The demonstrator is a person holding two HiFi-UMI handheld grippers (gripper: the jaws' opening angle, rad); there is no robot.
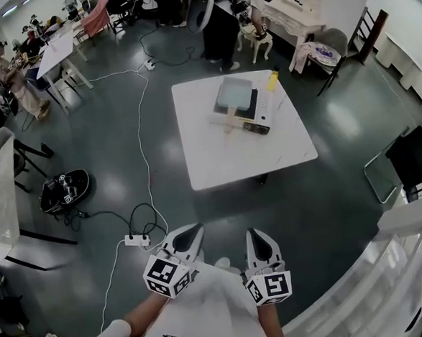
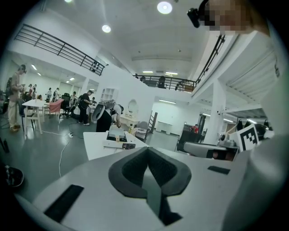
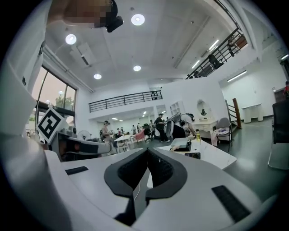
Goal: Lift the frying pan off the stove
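Both grippers held low, close to the person's body. L: left gripper [image 1: 190,235], jaws shut tight, pads together, nothing betw. them. R: right gripper [image 1: 255,237], same story, jaws closed on nothing. The frying pan [image 1: 235,94] sits on the stove [image 1: 259,117], up on the white bench [image 1: 210,160], its wooden handle [image 1: 230,119] pointing twd the person. A yellow bottle [image 1: 272,79] stands just beside the stove's far corner. Pan is well apart from both grippers, with grey floor [image 1: 329,213] betw. them. A power strip [image 1: 137,241] lies on the floor near the left gripper.
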